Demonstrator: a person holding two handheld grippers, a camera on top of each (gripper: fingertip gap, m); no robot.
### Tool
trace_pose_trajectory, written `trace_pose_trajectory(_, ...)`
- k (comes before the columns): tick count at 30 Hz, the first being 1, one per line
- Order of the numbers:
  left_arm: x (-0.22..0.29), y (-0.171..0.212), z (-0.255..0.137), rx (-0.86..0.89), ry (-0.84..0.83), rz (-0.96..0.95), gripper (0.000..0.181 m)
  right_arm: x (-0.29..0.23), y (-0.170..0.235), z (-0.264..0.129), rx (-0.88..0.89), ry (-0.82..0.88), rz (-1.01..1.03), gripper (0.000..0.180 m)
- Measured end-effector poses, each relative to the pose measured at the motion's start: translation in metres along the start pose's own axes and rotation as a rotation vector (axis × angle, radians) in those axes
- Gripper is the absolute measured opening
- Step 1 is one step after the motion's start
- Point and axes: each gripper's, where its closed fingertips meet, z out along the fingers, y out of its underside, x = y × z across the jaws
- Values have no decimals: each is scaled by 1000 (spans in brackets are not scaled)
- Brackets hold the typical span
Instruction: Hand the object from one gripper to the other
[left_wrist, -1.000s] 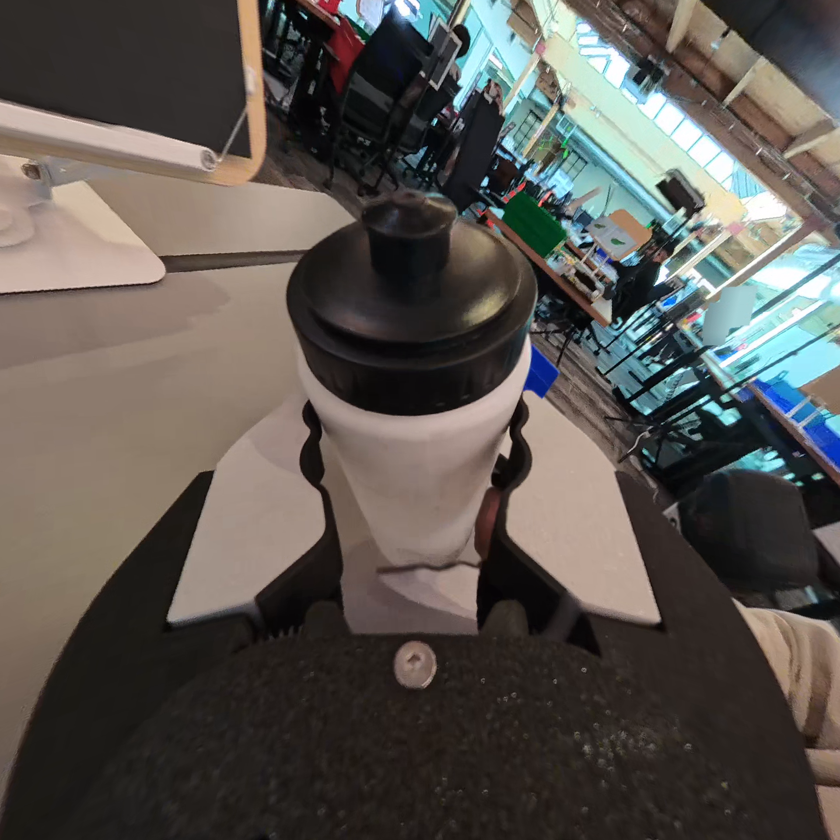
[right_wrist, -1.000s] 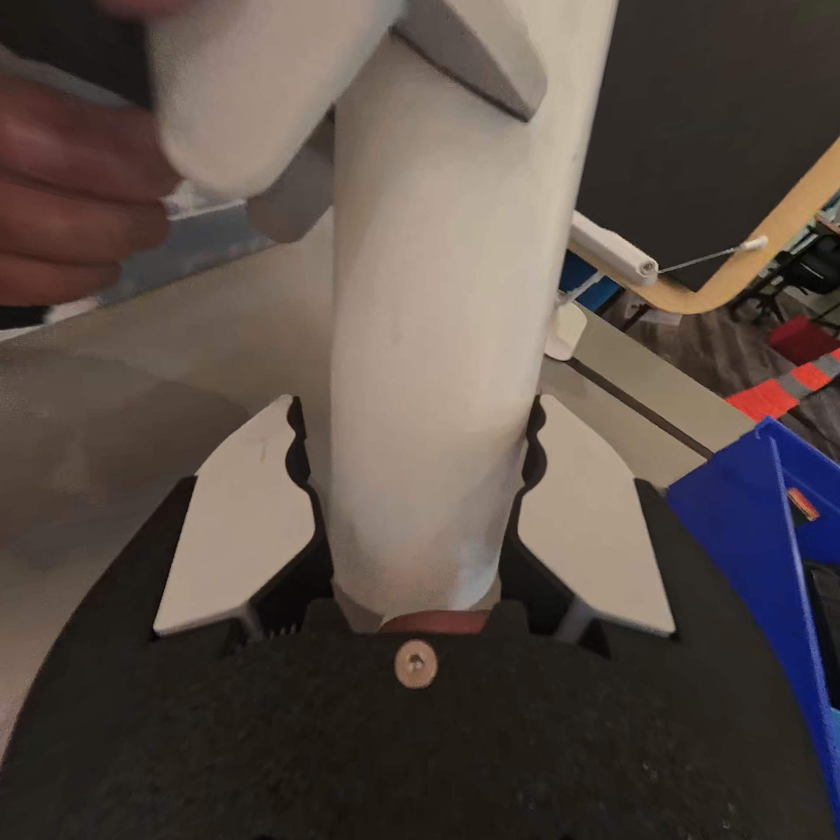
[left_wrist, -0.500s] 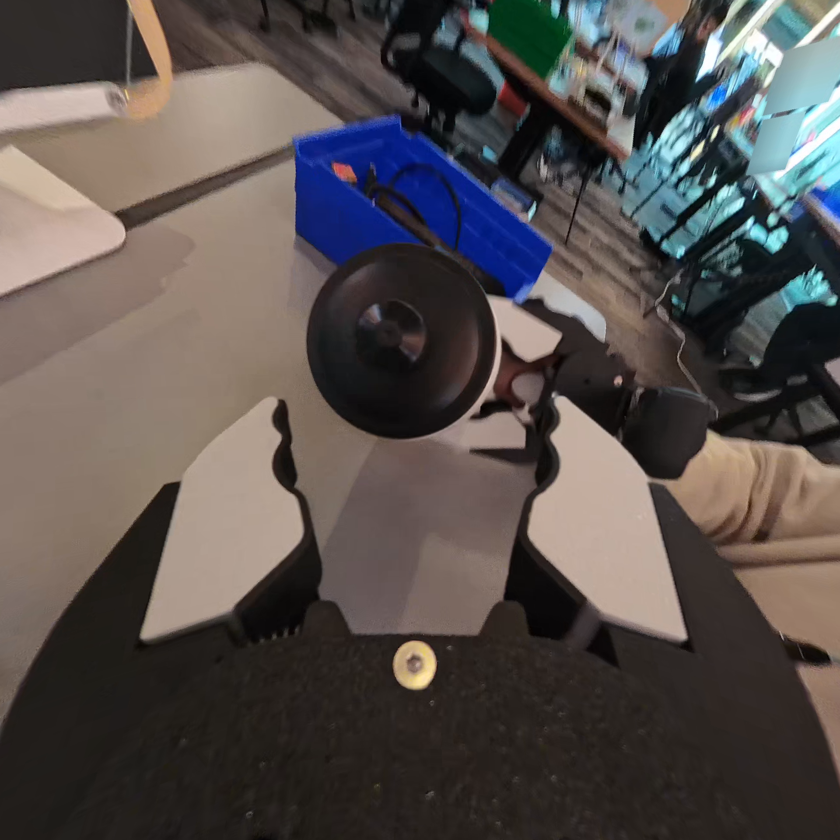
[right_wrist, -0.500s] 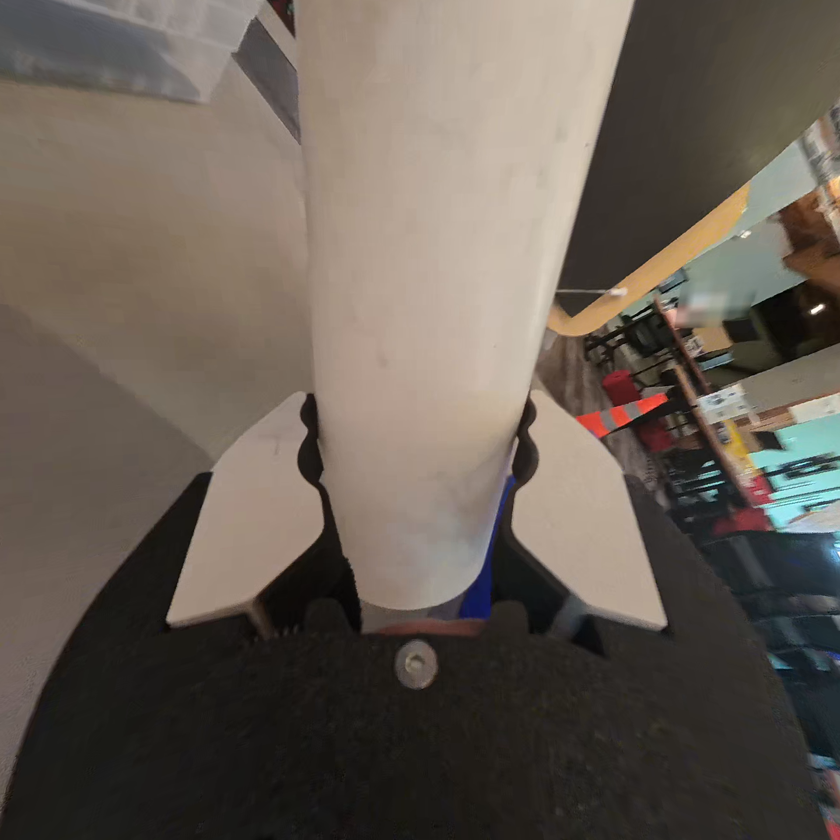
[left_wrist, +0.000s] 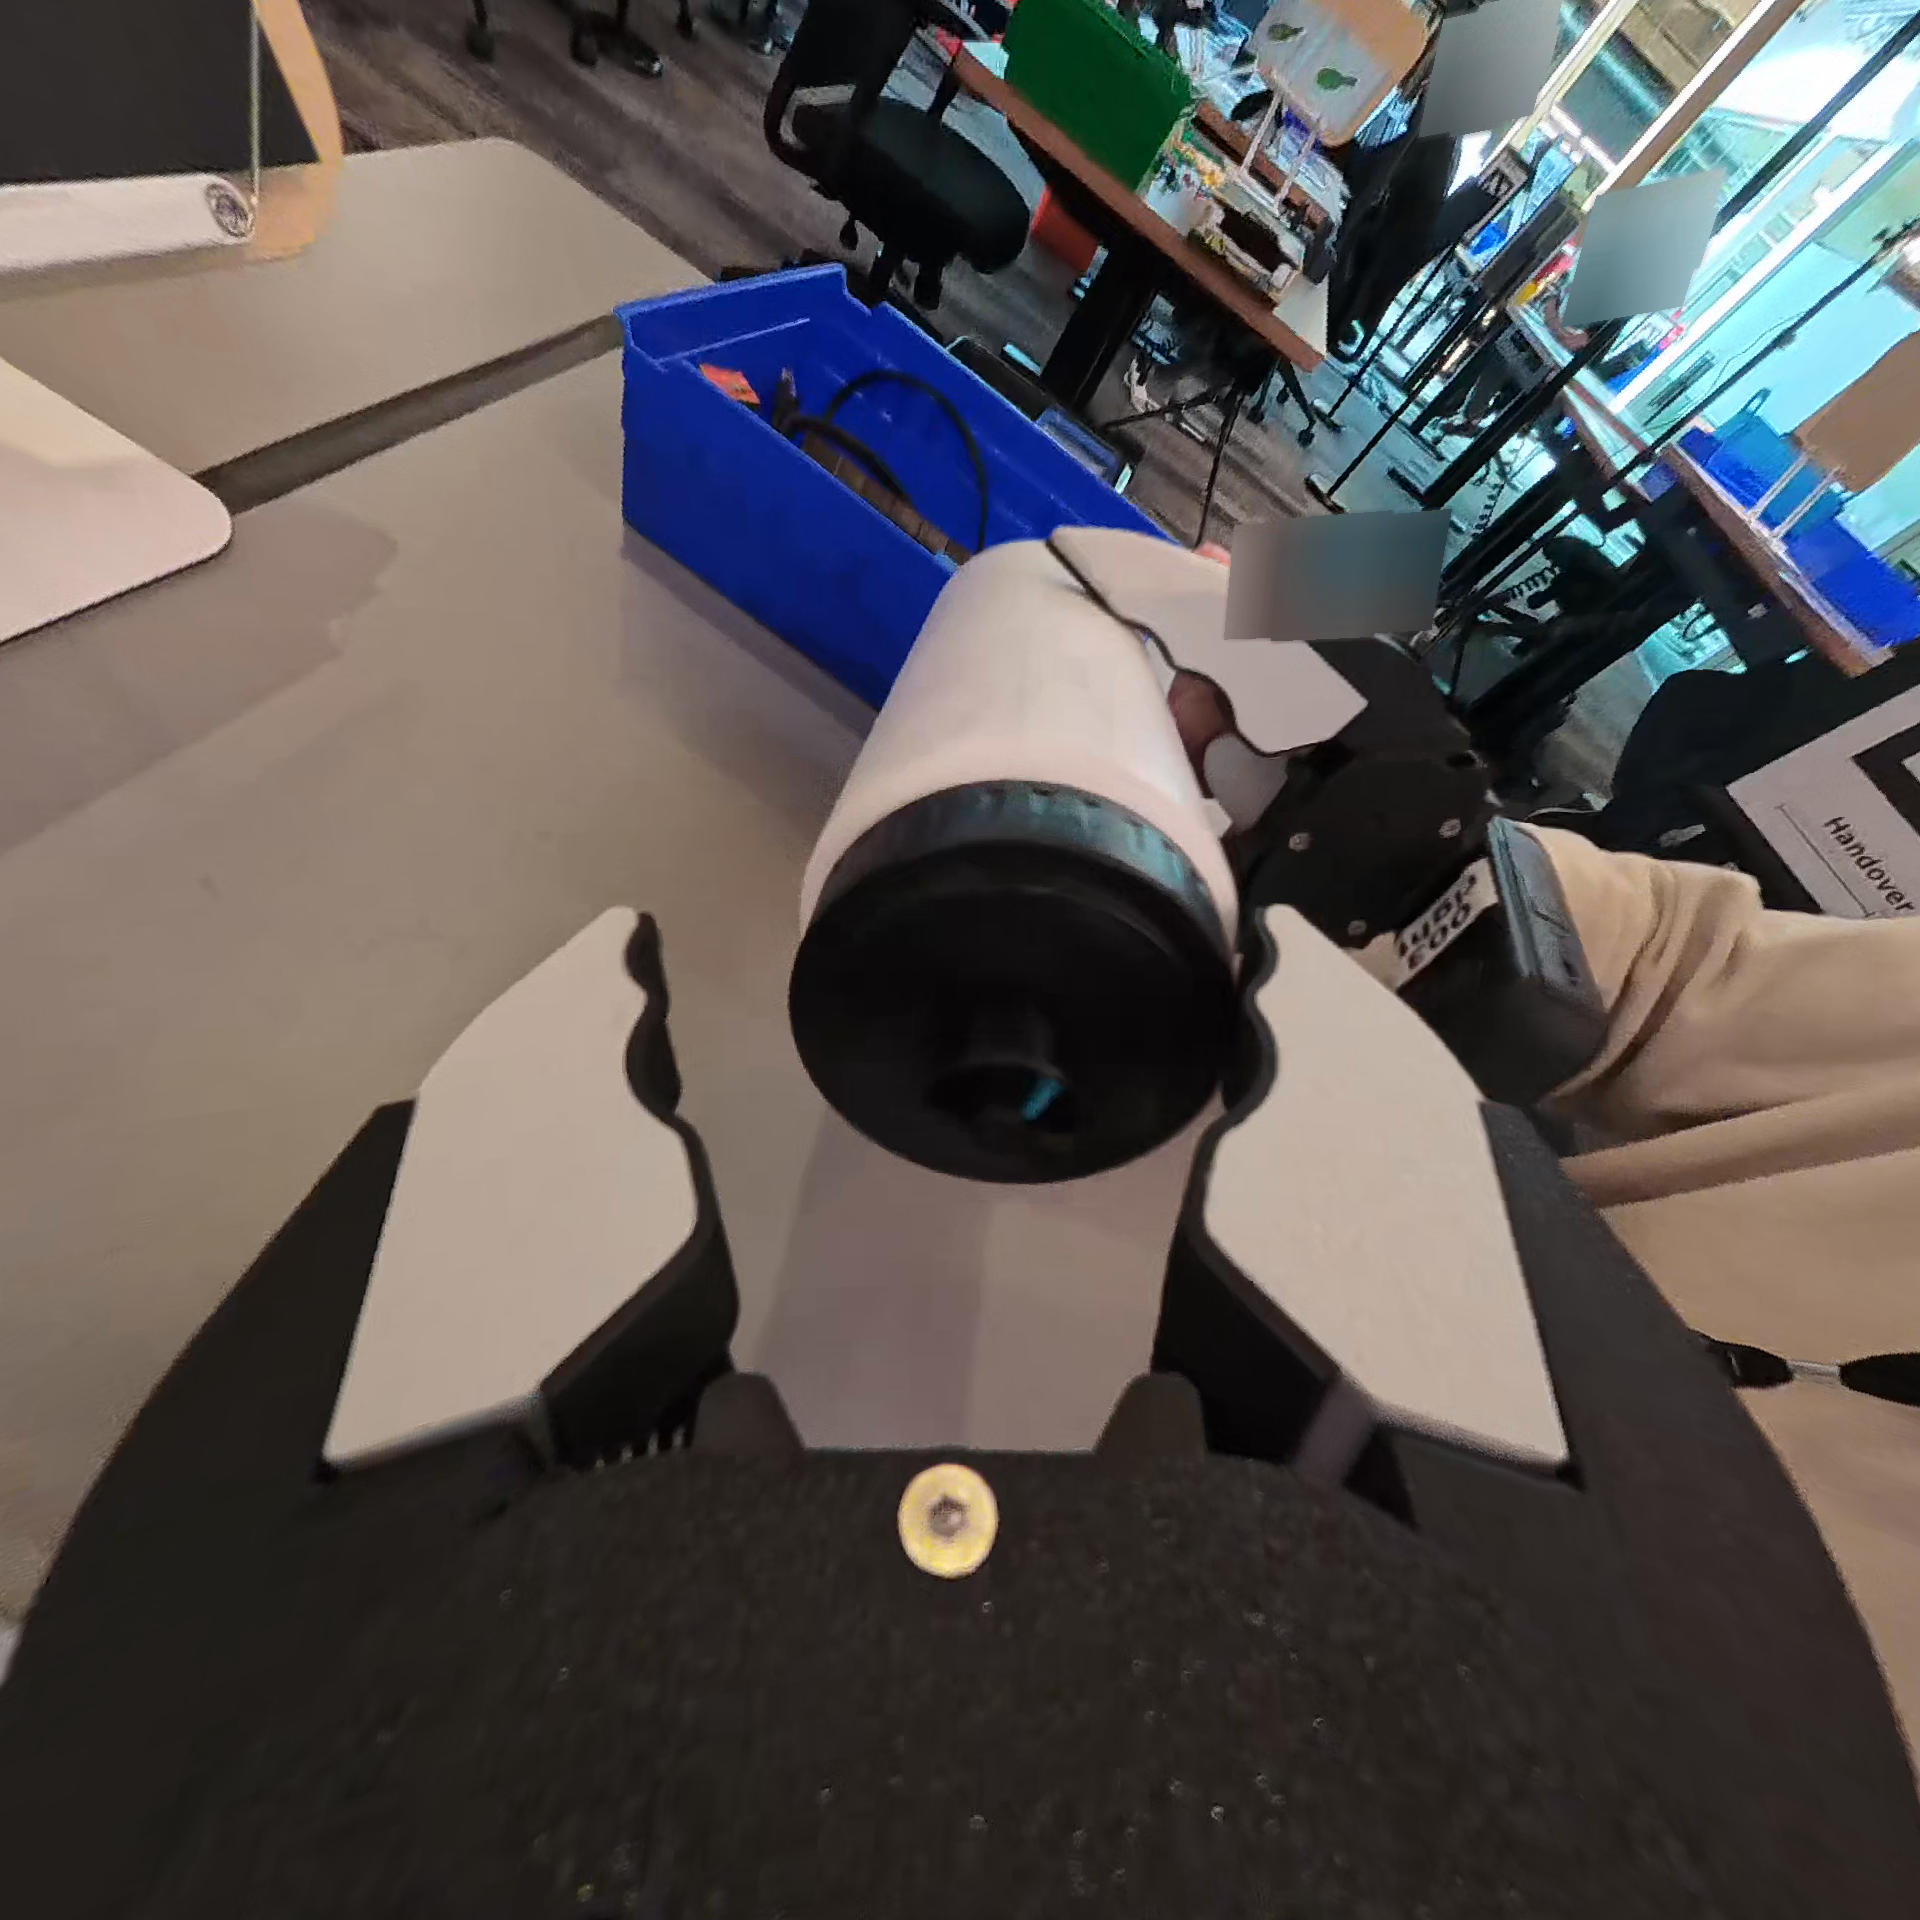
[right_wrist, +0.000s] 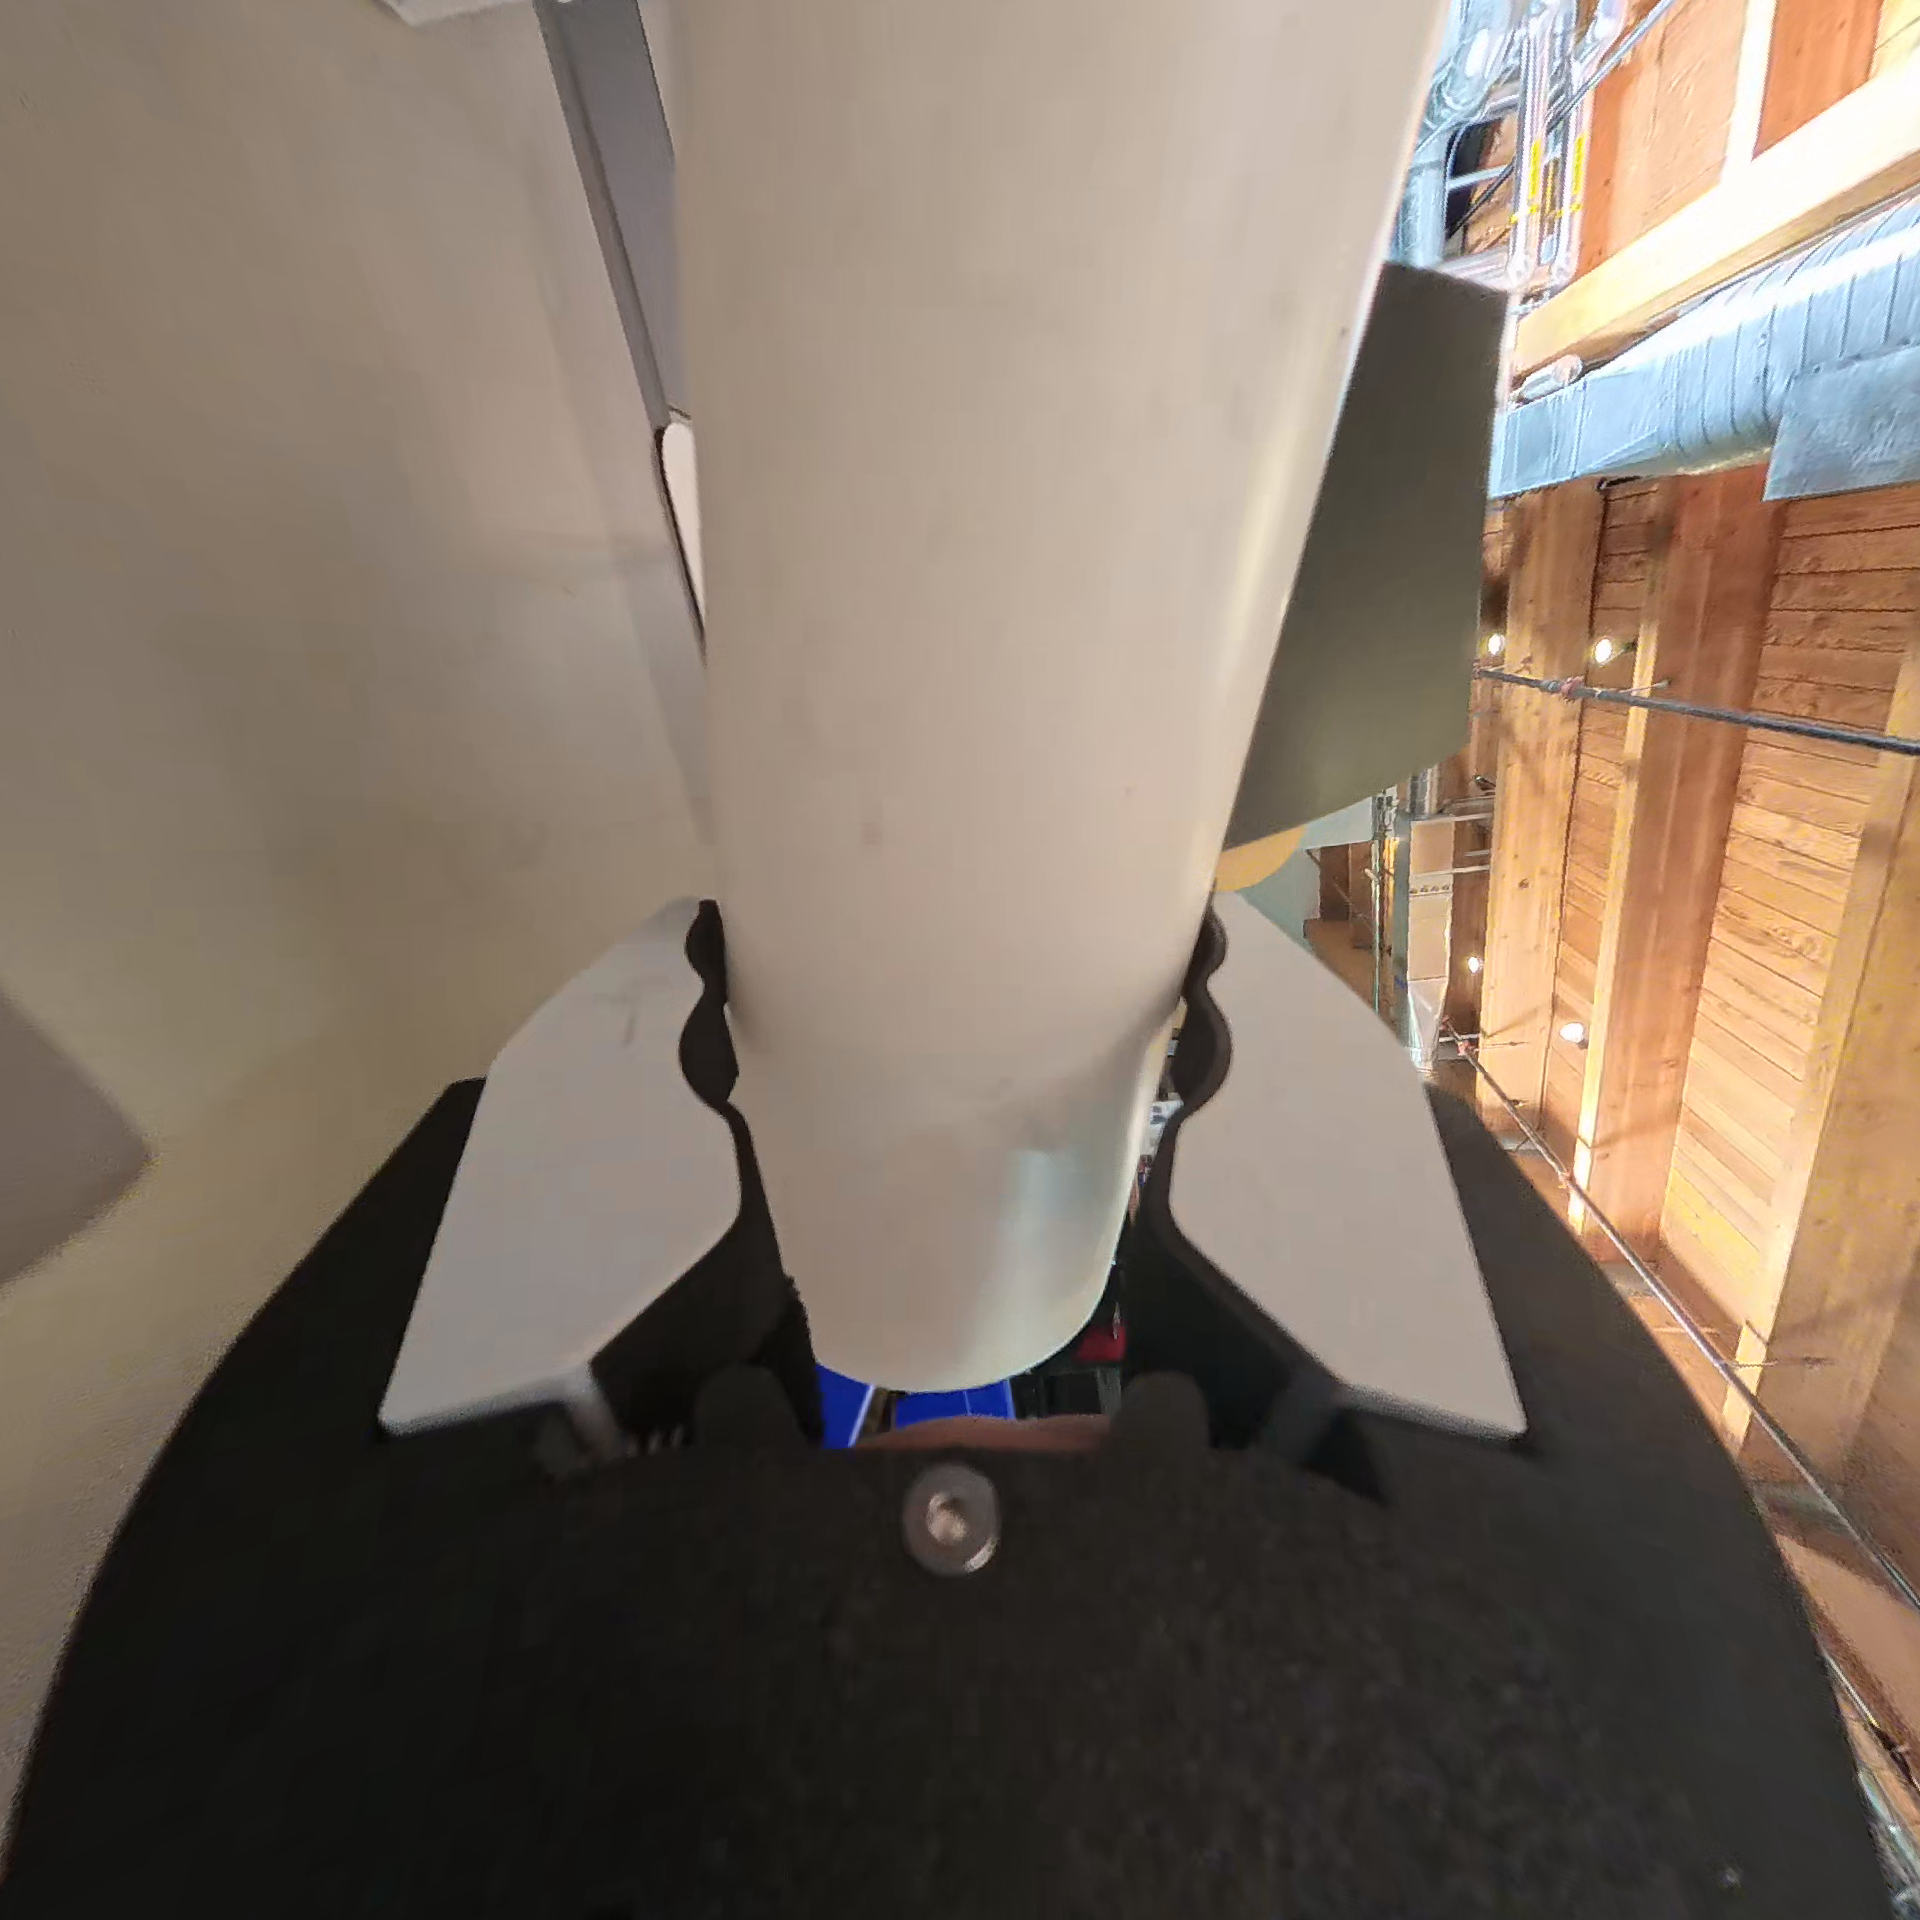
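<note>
A white bottle (left_wrist: 1039, 717) with a black cap (left_wrist: 1008, 997) lies level above the table, cap end towards my left wrist camera. My left gripper (left_wrist: 948, 925) is open wide. The cap sits between its fingertips, close to the right finger, and the jaws are not closed on it. My right gripper (left_wrist: 1174, 675) holds the bottle's far end. In the right wrist view my right gripper (right_wrist: 956, 935) is shut on the bottle's white body (right_wrist: 987, 520), which fills the middle of the frame. The cap is hidden there.
A blue bin (left_wrist: 748, 488) with black cables stands on the grey table (left_wrist: 364, 831) behind the bottle. A white monitor base (left_wrist: 83, 520) is at the left. A person's beige sleeve (left_wrist: 1714, 1039) and a printed sheet (left_wrist: 1849, 831) are at the right. My right fingertips sit around 11 centimeters from my left ones.
One second ago both grippers held the bottle. My left gripper has opened and let go of the neck. My right gripper has swung the bottle over with the cap towards my left.
</note>
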Motion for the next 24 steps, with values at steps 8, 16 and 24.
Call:
trace_pose_trajectory(8, 2, -4, 0, 57, 76, -10, 80, 6, -2, 10, -30, -13, -45, 85)
trace_pose_trajectory(16, -37, -11, -18, 175, -5, -113, 79, 1, 6, 3, -13, -151, 299, 85)
trace_pose_trajectory(24, -46, -47, -63, 530, 86, -247, 79, -22, 6, 1, 67, -313, 819, 83)
